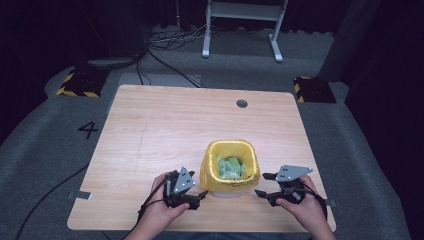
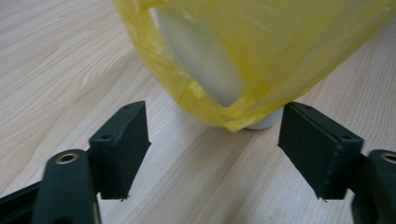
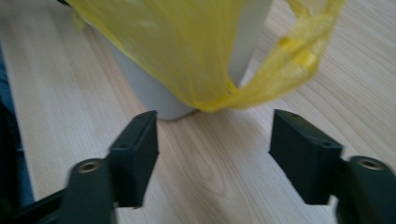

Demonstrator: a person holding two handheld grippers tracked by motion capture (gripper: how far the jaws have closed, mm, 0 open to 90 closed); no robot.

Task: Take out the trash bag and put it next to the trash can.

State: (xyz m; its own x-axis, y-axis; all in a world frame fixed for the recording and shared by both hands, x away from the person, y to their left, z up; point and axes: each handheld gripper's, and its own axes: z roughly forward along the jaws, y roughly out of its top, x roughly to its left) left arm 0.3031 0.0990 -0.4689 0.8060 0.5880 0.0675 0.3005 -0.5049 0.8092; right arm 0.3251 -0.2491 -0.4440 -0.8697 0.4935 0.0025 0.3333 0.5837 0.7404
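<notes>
A small white bin [image 1: 227, 192] lined with a yellow bag [image 1: 214, 150] stands near the front edge of the wooden table [image 1: 160, 125], with green scraps [image 1: 230, 167] inside. My left gripper [image 1: 199, 197] is level beside its left base, open, nothing between the jaws. In the left gripper view the left gripper [image 2: 215, 149] faces the bag's hanging hem [image 2: 261, 46] and the bin's wall [image 2: 205, 60] just ahead. My right gripper [image 1: 263, 184] is at the bin's right side, open and empty. In the right gripper view the right gripper [image 3: 215, 149] points at the bag [image 3: 173, 42] and bin base [image 3: 144, 88].
A round cable hole [image 1: 242, 103] sits at the table's far right. A white desk frame [image 1: 242, 25] and cables [image 1: 165, 37] lie on the grey floor behind. A painted number four [image 1: 88, 130] marks the floor left of the table.
</notes>
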